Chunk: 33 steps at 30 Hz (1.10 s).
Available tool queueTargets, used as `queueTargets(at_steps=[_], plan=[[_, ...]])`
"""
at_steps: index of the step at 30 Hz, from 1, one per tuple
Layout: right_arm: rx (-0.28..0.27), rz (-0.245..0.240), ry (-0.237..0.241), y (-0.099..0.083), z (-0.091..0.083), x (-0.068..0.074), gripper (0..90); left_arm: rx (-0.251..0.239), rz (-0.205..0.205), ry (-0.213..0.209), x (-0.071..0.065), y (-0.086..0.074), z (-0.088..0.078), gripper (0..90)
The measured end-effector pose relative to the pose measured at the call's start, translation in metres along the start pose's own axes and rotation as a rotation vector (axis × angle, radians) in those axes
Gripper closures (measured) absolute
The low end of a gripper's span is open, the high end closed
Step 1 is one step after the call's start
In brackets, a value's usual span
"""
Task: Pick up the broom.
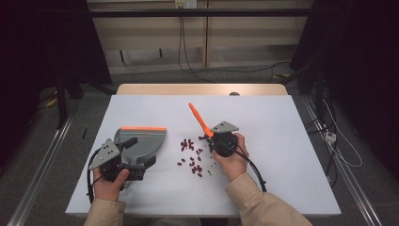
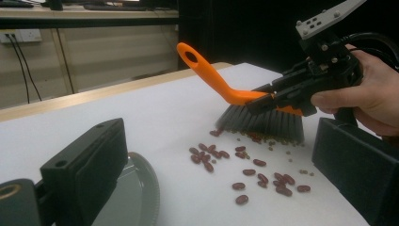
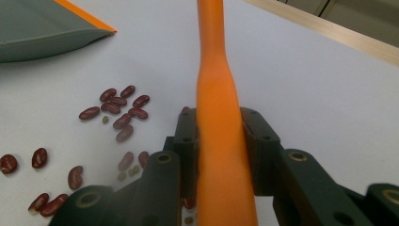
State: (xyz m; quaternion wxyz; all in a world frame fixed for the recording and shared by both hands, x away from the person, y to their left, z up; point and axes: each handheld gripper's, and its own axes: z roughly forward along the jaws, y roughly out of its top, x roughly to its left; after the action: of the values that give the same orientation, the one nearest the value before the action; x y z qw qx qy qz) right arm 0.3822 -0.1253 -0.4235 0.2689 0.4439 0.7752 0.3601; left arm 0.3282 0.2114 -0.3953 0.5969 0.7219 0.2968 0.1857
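Clamping the orange brush (image 3: 221, 117), right hand-held gripper (image 1: 212, 135); left hand-held gripper (image 1: 133, 149) gripping dustpan (image 1: 146, 139).

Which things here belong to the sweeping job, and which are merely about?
In the job: brush clamped in right gripper; dustpan held by left gripper; red beans.
Merely about: cables, wall socket.

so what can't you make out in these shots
- Left claw grip on the dustpan: high view, the claw body and hand cover it.
- Brush bristle tips: right gripper view, the claw and orange handle hide them.
- Small pale bits among the beans: too small to identify.
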Motion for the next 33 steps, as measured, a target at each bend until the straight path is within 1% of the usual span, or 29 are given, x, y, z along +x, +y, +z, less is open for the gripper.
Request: queueTargets(at_steps=[3,8,13,14,16,18,20,22,24,26,28,30,32,33], plan=[[-0.005,0.016,0.012,0.001,0.0,0.001,71.1,0.0,0.001,-0.001,0.0,0.0,0.0,3.8],[-0.008,0.022,0.032,0.001,-0.001,0.003,71.1,-0.002,-0.002,0.001,0.0,0.0,0.0,3.8],[-0.013,0.049,0.06,0.002,-0.004,0.0,71.1,0.003,0.002,-0.001,0.0,0.0,-0.001,3.8],[-0.019,0.046,0.06,0.003,-0.005,-0.001,71.2,0.004,0.002,-0.001,0.0,-0.001,-0.001,3.8],[-0.032,0.042,0.056,0.005,-0.008,-0.005,71.2,0.001,0.006,-0.001,0.0,-0.001,-0.002,3.8],[-0.056,0.037,0.07,0.007,-0.011,-0.011,71.1,-0.003,0.002,0.002,0.001,-0.001,-0.003,3.8],[-0.064,0.044,0.075,0.009,-0.013,-0.017,71.1,0.0,0.001,0.006,0.001,-0.001,-0.003,3.8],[-0.082,0.038,0.096,0.011,-0.012,-0.025,71.1,0.0,0.001,0.002,0.0,-0.001,-0.003,3.8],[-0.084,0.038,0.099,0.012,-0.012,-0.031,71.1,0.001,-0.001,0.0,0.0,-0.001,-0.002,3.8],[-0.087,0.053,0.123,0.012,-0.011,-0.037,71.1,0.006,0.0,0.0,0.0,-0.002,-0.002,3.8],[-0.082,0.042,0.118,0.012,-0.009,-0.041,71.1,0.007,-0.002,0.0,0.0,-0.002,-0.002,3.8],[-0.088,0.036,0.136,0.012,-0.006,-0.047,71.1,0.005,-0.003,0.001,0.0,-0.002,-0.002,3.8],[-0.085,0.024,0.132,0.013,-0.003,-0.052,71.1,0.007,-0.004,0.002,0.0,-0.002,-0.002,3.8],[-0.083,0.028,0.136,0.013,-0.002,-0.054,71.1,0.007,-0.003,0.003,0.001,-0.002,-0.002,3.8]])
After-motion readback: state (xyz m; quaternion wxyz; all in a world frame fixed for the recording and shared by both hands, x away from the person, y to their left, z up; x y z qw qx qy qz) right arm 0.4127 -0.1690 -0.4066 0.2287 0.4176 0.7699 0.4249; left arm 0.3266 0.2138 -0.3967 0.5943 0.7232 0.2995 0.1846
